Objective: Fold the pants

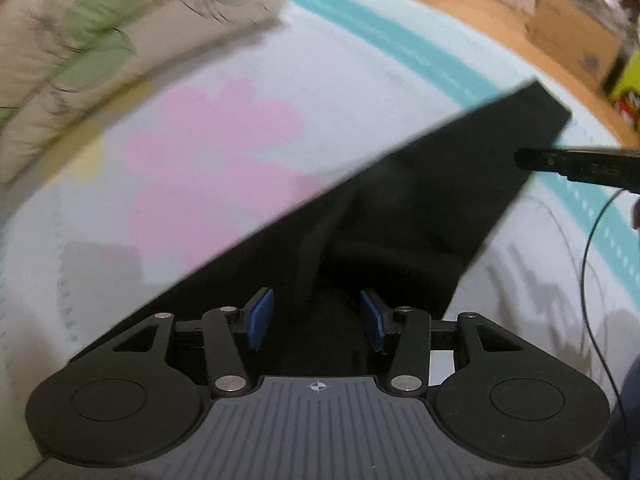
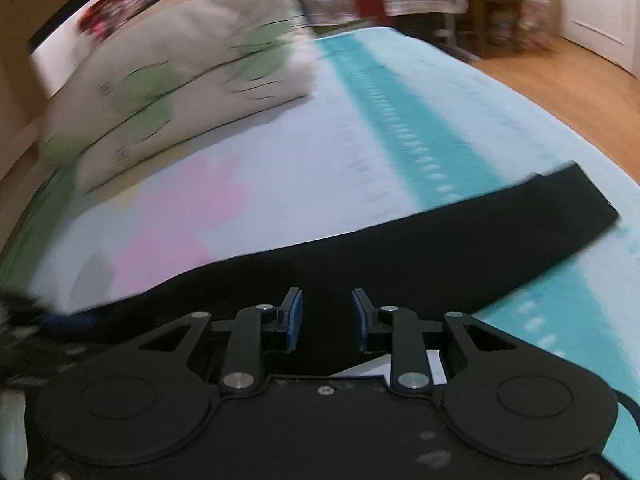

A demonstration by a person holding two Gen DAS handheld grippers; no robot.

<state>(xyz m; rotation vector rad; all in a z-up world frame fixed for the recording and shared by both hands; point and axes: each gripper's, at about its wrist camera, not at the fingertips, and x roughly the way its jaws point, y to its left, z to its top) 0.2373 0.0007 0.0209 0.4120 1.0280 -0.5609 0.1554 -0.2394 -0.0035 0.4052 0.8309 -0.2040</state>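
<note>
The black pants (image 1: 420, 200) lie flat as a long dark strip on the bed sheet (image 1: 180, 152), which is pale with a pink patch and teal stripes. My left gripper (image 1: 318, 314) hovers just over the near part of the pants, its blue pads (image 1: 260, 316) apart and nothing pinched between them. One black finger (image 1: 560, 164) of the other gripper reaches in from the right beside the far end of the pants. In the right wrist view the pants (image 2: 480, 232) stretch away to the right. My right gripper (image 2: 327, 314) stands open above them, with only flat cloth below the gap.
A folded cream quilt with green leaves (image 1: 100, 40) (image 2: 192, 88) lies at the far left of the bed. Wooden floor (image 2: 560, 80) runs along the bed's right edge, with a cardboard box (image 1: 576, 44) on it. A thin black cable (image 1: 592, 240) hangs at the right.
</note>
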